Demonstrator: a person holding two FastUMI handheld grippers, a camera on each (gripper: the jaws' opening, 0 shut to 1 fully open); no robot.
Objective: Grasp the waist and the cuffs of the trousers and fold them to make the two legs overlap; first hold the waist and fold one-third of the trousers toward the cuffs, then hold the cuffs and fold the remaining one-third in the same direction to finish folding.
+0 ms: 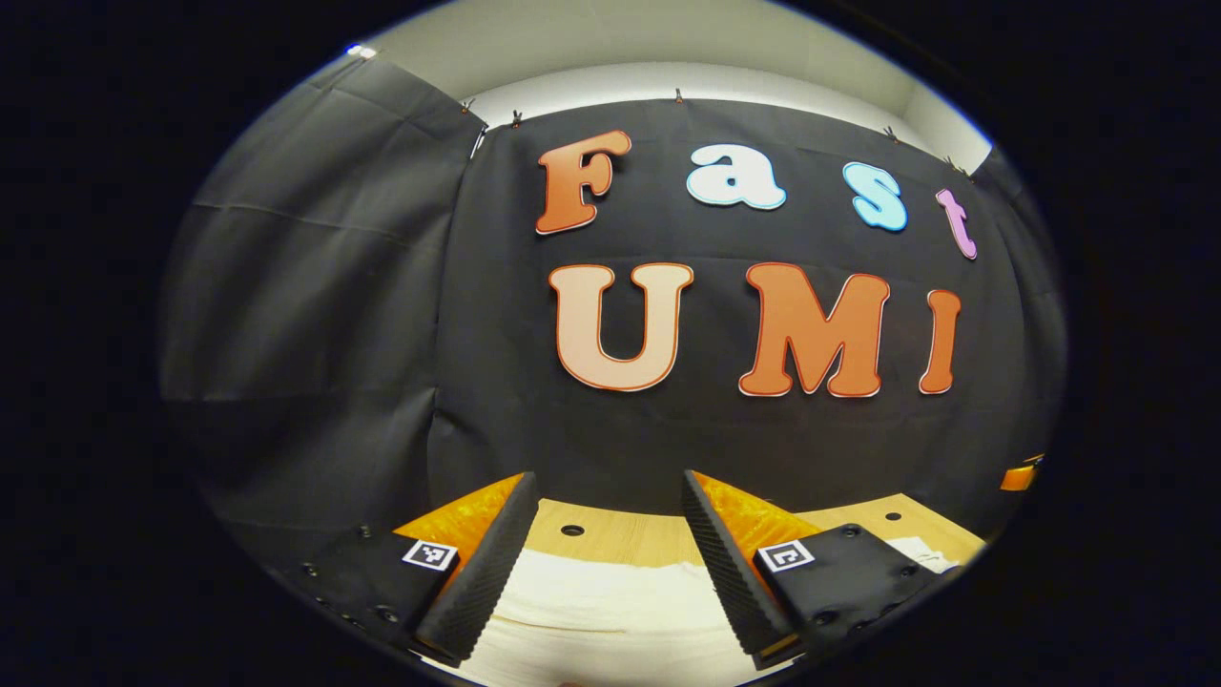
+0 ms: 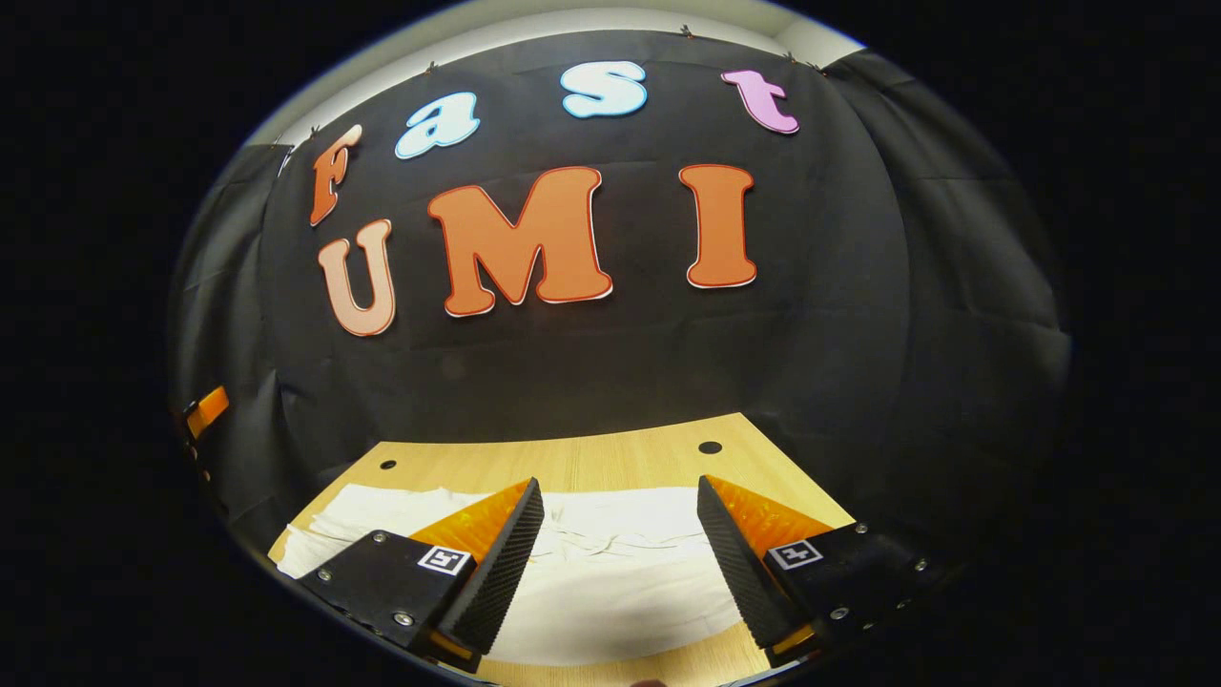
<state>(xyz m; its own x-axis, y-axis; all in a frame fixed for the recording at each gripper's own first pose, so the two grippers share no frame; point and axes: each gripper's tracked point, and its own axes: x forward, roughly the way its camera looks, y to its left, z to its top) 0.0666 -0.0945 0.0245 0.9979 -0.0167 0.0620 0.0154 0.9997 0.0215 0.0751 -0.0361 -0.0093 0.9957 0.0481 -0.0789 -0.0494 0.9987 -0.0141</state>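
Cloth lies flat on the pale wooden table [image 2: 572, 463]: white trousers [image 2: 610, 563], soft and lightly creased, spread across the near part of the grained board, which has small round holes near its far edge. In the left gripper view, the left gripper [image 1: 603, 558] hangs above the fabric with its jaws spread wide, ribbed wedge-shaped pads facing each other, gripping nothing. In the right gripper view, the right gripper [image 2: 618, 563] likewise hovers over the wrinkled trousers, jaws parted and empty. Black draped cloth forms the wall [image 2: 858, 315] behind.
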